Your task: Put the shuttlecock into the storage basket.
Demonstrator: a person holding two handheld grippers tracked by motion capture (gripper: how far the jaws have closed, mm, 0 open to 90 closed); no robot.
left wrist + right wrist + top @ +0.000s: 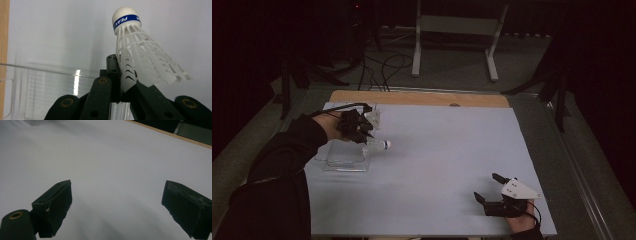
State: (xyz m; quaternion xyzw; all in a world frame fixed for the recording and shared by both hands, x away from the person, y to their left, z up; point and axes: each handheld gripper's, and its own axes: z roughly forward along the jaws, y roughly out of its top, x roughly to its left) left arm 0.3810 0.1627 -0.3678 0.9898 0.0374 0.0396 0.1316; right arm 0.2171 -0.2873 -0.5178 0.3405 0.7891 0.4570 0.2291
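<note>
the left gripper (362,134) sits over the left part of the pale surface (442,165), its jaws pinched tight on the skirt of a white plastic shuttlecock (377,146). in the left gripper view the left gripper (122,82) has the shuttlecock (140,57) clamped by one edge of its ribbed skirt, the rest of the skirt fanning out to the right of the jaws; the rounded white cork with its blue band points up and away from the camera. in the high view the cork end sticks out to the right of the gripper, toward the middle of the surface.

a clear plastic box (346,157) stands on the surface just under and in front of the left gripper, near the left edge. in the left gripper view the clear plastic box (50,85) lies below and to the left of the jaws, the shuttlecock held above its rim and off to one side, not inside it.

the right gripper (492,187) rests low at the near right corner of the surface, well apart from the box. its jaws stand wide with nothing between them, and in the right gripper view the right gripper (117,205) looks across bare surface (112,157).
</note>
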